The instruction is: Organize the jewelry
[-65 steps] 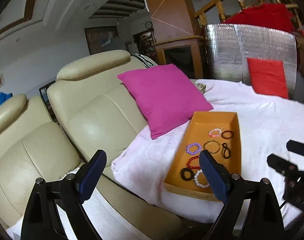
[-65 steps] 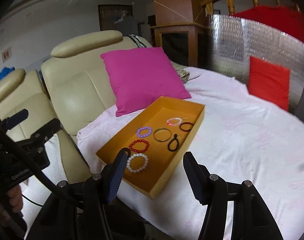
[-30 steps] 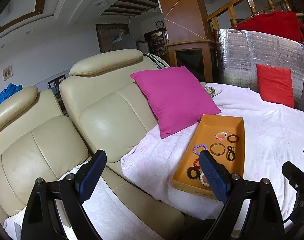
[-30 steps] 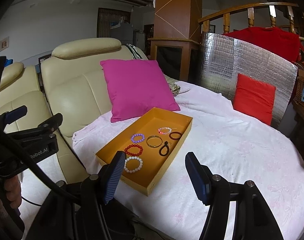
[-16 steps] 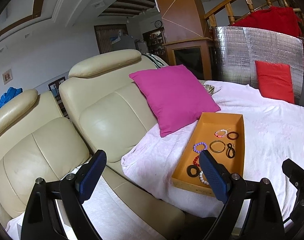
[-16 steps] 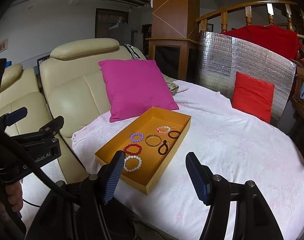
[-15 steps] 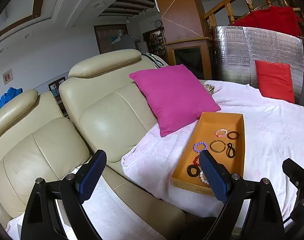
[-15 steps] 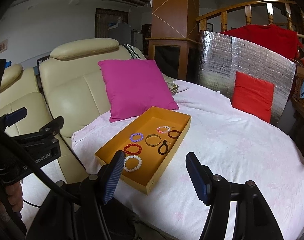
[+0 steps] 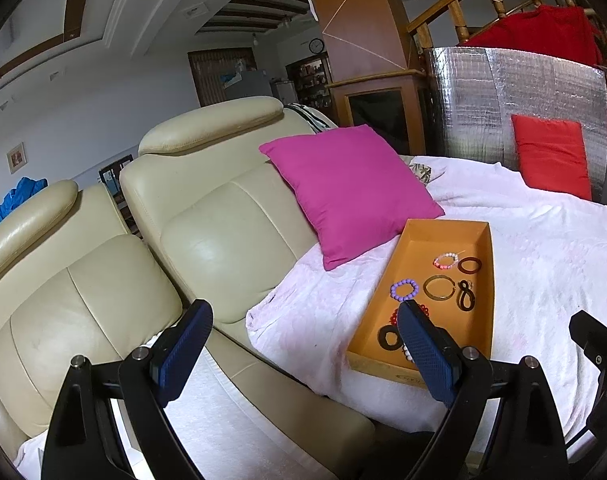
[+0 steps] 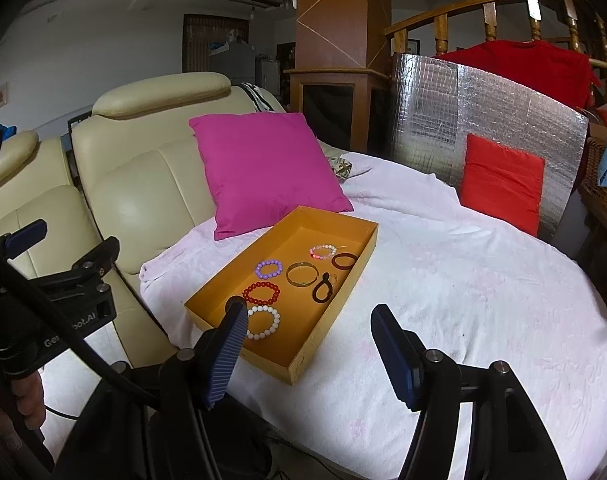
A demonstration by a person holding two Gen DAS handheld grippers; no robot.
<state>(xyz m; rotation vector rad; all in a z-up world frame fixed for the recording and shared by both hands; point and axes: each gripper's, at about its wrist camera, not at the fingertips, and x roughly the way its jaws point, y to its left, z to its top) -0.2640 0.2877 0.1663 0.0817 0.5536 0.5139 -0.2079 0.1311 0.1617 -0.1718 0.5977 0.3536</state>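
An orange tray [image 10: 223, 294] lies on the white-covered round table [image 10: 463, 300] and holds several bracelets: a white bead one [image 10: 263, 322], a red bead one [image 10: 261, 293], a purple bead one [image 10: 269, 269], a gold bangle [image 10: 302, 274], a pink bead one [image 10: 323, 251] and dark rings [image 10: 344, 261]. The tray also shows in the left wrist view [image 9: 487, 320]. My right gripper [image 10: 307, 320] is open and empty, held back near the tray's near corner. My left gripper [image 9: 303, 320] is open and empty, off the table's left edge.
A magenta pillow [image 10: 263, 168] leans at the tray's far left side. A cream leather sofa [image 9: 207, 232] stands left of the table. A red pillow [image 10: 501, 180] leans on a silver foil panel [image 10: 483, 108] at the back right.
Both grippers have drawn back and up from the tray, which looks smaller and farther now. Nothing was picked up; the bracelets lie as before.
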